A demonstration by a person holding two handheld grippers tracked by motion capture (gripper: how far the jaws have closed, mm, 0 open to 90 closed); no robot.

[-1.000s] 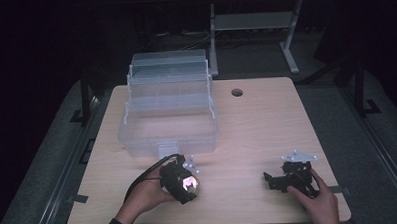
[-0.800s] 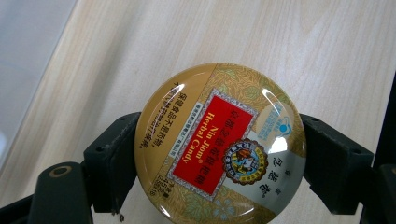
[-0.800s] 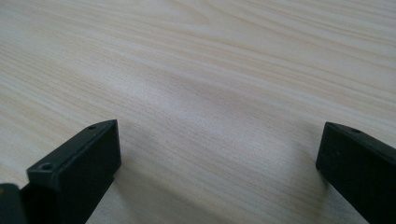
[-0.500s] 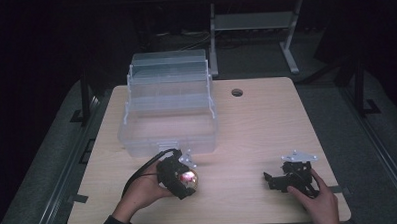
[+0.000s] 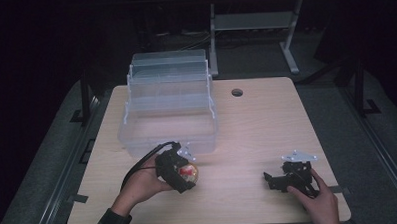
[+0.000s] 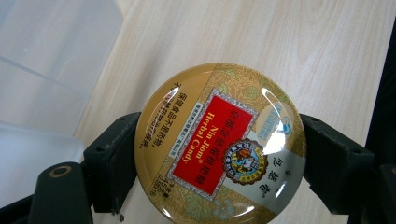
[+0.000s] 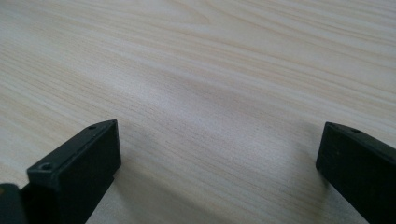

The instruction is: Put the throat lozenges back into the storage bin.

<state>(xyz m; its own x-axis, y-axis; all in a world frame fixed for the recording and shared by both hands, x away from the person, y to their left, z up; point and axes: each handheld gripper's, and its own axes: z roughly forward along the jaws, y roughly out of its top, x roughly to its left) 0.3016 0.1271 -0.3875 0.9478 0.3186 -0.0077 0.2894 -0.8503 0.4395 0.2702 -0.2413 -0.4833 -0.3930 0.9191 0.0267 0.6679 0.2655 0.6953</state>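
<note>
- Wooden table (image 5: 267, 124) has much free surface: the whole right half and the far right corner carry nothing, except one round hole (image 5: 237, 92) near the far edge.
- I see one clear plastic box (image 5: 169, 113) on the far left part of the table, with its stepped trays opened toward the far side. Its near wall stands just beside my left gripper (image 5: 181, 171), so the room on that side is small.
- I count one candy tin (image 6: 219, 144), two grippers and one box.
- My left gripper is closed on the candy tin; the two black jaws press its rim from both sides, and the lid faces the camera. The tin is held near the near left edge of the table, just before the box.
- On the lid I can read "Nin Jiom Herbal Candy" in gold letters on a red field, with Chinese characters around it and a small round picture beside it. The smaller print I cannot read.
- My right gripper (image 5: 279, 180) is at the near right, well apart from the tin. Its jaws stand wide apart with nothing between them, only bare wood under them.
</note>
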